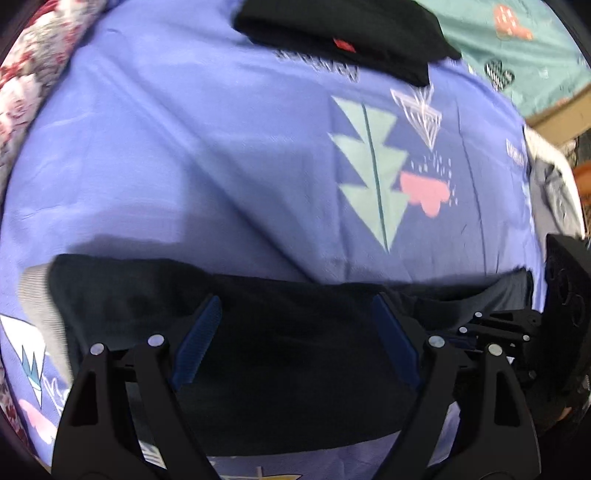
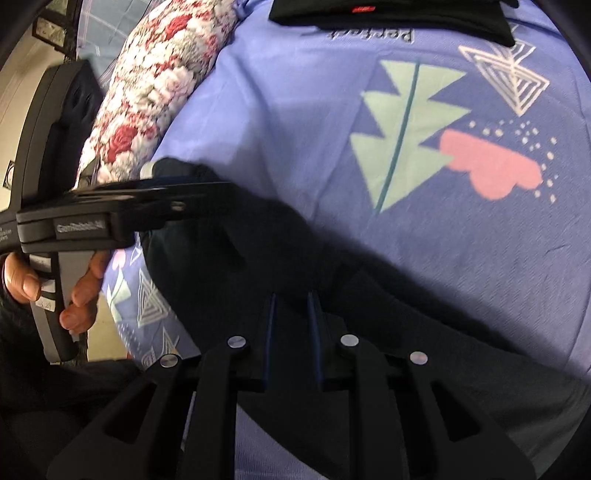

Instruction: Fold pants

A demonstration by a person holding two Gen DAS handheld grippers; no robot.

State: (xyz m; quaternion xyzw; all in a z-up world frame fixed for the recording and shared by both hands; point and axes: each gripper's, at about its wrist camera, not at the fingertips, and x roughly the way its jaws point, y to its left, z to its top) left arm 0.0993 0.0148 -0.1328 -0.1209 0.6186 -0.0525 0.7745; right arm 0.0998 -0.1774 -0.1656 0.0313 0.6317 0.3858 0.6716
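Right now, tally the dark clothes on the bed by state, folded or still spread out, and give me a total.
Folded black garment at the far edge of the sheet: 1
Dark pants spread out under the tools: 1
Total: 2

In the left wrist view the widest free room is the bare purple bedsheet (image 1: 192, 155), running from centre out to 9 and 11 o'clock. The dark pants (image 1: 288, 354) lie across 6 o'clock under the left gripper (image 1: 297, 345). A folded black garment (image 1: 343, 37) blocks 12 o'clock, a floral bolster (image 1: 37, 66) walls off 10 o'clock, and the right gripper (image 1: 517, 325) crowds 3 to 4 o'clock. In the right wrist view, the person's hand (image 2: 79, 291) occupies 8 o'clock.
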